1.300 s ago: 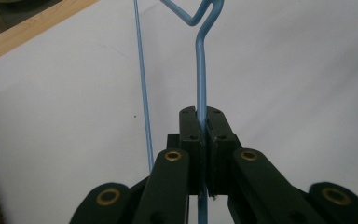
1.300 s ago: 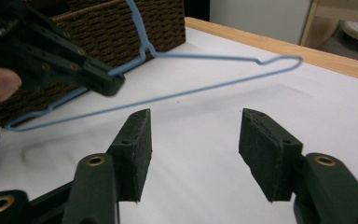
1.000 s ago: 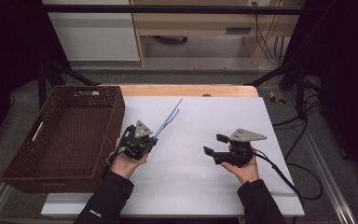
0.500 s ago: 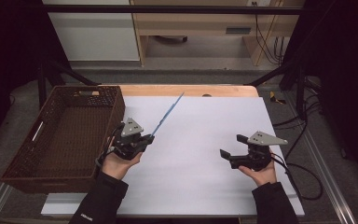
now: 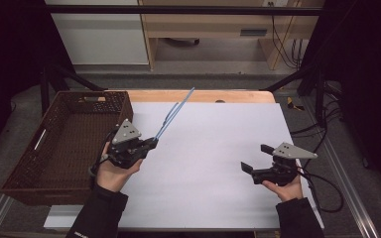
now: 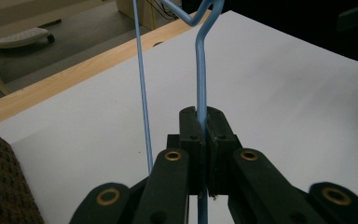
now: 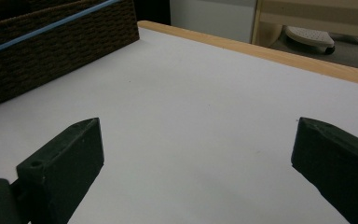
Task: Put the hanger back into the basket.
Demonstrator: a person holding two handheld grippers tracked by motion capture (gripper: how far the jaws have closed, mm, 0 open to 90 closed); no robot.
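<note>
Blue wire, bent like a thin hanger (image 5: pixel 173 115), is clamped between the jaws of my left gripper (image 5: pixel 151 141); in the left gripper view one strand (image 6: pixel 200 74) runs straight up out of the pinched jaws while a second strand stands just beside it. The hanger slants up and away over the white tabletop (image 5: pixel 213 163), its far tip near the wooden back edge. A brown woven basket (image 5: pixel 59 144) sits just left of my left hand (image 5: pixel 111 173). My right gripper (image 5: pixel 255 158) hangs over the sheet well apart, jaws spread wide, holding nothing.
</note>
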